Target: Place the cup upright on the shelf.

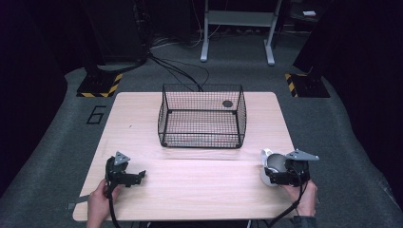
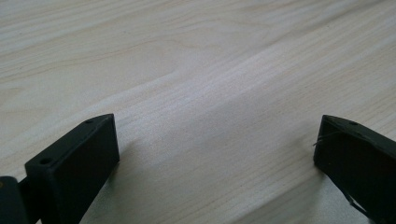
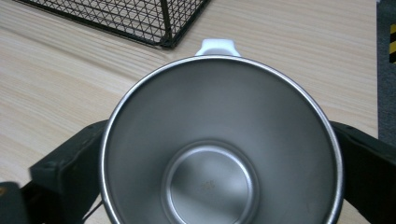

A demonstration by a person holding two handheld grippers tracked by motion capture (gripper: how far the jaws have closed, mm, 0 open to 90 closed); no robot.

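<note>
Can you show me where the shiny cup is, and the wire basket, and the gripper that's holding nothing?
Metal cup [image 3: 212, 154]: right gripper view, on its inner wall.
Wire basket [image 1: 202, 140]: high view, on its front mesh wall.
Left gripper [image 2: 217, 154]: left gripper view, midway between its open jaws.

basket [image 1: 202, 116] mid-table [image 1: 142, 123], cup [image 1: 271, 166] right (near edge)

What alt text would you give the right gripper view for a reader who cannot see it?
A steel cup with a white handle sits between the black jaws of the right gripper, seen from above into its empty bowl. Behind it lie a pale wooden table and the corner of a black wire basket.
</note>
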